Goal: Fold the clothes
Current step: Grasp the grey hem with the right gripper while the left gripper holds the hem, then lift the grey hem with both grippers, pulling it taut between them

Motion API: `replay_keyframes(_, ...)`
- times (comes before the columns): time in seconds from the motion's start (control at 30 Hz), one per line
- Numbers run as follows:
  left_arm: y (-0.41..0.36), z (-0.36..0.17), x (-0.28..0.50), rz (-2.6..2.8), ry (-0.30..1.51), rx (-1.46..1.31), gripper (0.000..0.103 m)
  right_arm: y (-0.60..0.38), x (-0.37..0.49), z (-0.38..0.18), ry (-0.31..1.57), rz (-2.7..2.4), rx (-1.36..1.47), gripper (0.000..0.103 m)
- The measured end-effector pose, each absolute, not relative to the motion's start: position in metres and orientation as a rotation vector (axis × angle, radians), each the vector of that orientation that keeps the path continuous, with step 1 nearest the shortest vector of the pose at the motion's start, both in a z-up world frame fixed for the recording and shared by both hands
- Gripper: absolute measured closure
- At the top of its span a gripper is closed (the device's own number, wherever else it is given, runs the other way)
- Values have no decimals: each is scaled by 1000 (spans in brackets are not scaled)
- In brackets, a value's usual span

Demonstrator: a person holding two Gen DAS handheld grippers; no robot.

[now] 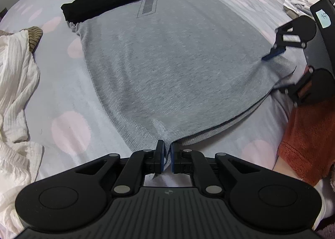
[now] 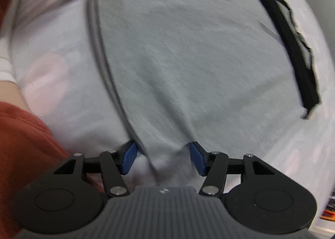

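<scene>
The grey shirt (image 1: pixel 167 67) lies flat on the spotted bedsheet (image 1: pixel 62 96), black sleeves folded across its far end. The left gripper (image 1: pixel 166 158) is pinched tight on one hem corner, probably to anchor it for the fold. The right gripper (image 2: pixel 163 158) straddles the other corner, blue pads (image 2: pixel 128 160) apart and not pressing, apparently lining up its pinch.

Left tongs (image 1: pixel 166 156) clamped tight, right tongs (image 2: pixel 162 158) apart, both angled steeply downward.
</scene>
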State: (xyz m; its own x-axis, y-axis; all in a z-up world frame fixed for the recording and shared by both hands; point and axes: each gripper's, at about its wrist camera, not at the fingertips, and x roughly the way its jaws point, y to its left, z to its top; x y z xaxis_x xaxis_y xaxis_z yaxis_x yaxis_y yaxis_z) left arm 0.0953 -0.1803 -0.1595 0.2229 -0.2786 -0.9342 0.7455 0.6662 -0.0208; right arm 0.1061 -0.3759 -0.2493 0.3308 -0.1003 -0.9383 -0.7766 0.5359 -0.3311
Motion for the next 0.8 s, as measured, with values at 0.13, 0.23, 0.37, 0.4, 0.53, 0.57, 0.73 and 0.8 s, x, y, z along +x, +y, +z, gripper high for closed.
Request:
replay_keyframes(0.13,-179,-159,96,-743,1135,479,99,-387,106,-247,1159,479,-947,44)
replay_keyframes(0.23,-178,-160,96,-742,1134,481,99,-394,105,-246,1150,452,-954,63)
replay_keyframes(0.37,-179,-160,95,-749,1134,493,99,-401,101,-240,1065,414,-947,93)
replay_keyframes(0.4,-179,-160,95,-752,1135,495,99,-404,100,-236,1044,403,-920,93)
replay_keyframes(0.53,-180,-157,98,-773,1139,484,99,-419,102,-217,965,357,-789,93)
replay_keyframes(0.57,-180,-157,100,-772,1134,485,99,-422,105,-214,954,345,-755,93)
replay_keyframes(0.73,-182,-159,114,-725,1097,476,99,-419,119,-219,949,316,-683,93)
replay_keyframes(0.8,-180,-164,122,-722,1099,430,99,-419,128,-223,964,308,-658,93)
